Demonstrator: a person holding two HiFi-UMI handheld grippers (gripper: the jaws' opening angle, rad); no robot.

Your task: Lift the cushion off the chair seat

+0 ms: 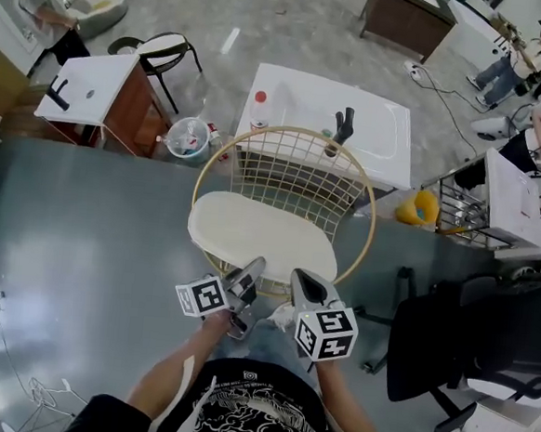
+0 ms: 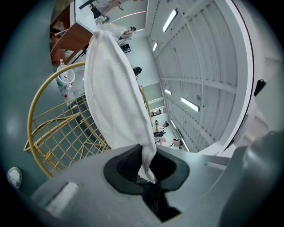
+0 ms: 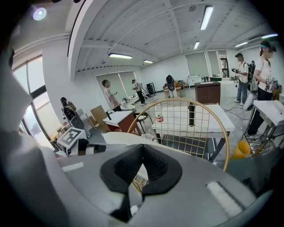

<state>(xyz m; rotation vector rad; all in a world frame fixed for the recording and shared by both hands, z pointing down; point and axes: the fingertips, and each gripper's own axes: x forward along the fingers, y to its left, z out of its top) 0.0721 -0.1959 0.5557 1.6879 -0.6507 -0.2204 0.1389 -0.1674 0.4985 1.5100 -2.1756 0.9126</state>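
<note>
Left gripper (image 1: 250, 272) pinches the front hem of the cream cushion (image 1: 265, 230), lying on the seat of the gold wire chair (image 1: 292, 179); right gripper (image 1: 303, 280), jaws drawn together, sits at the same edge, its hold unclear. Raising both evenly, toward the person, should clear the hooped back (image 1: 291, 128); grey floor (image 1: 92, 234) lies open left, a black office chair (image 1: 456, 346) crowds the right.

Worn: black T-shirt (image 1: 246, 413), short sleeves, white graphic print on the chest. Left gripper (image 1: 250, 268) and right gripper (image 1: 300, 276): grey moulded bodies, black jaw pads (textured faces), each with a white cube (image 1: 326, 333) of black square markers.
</note>
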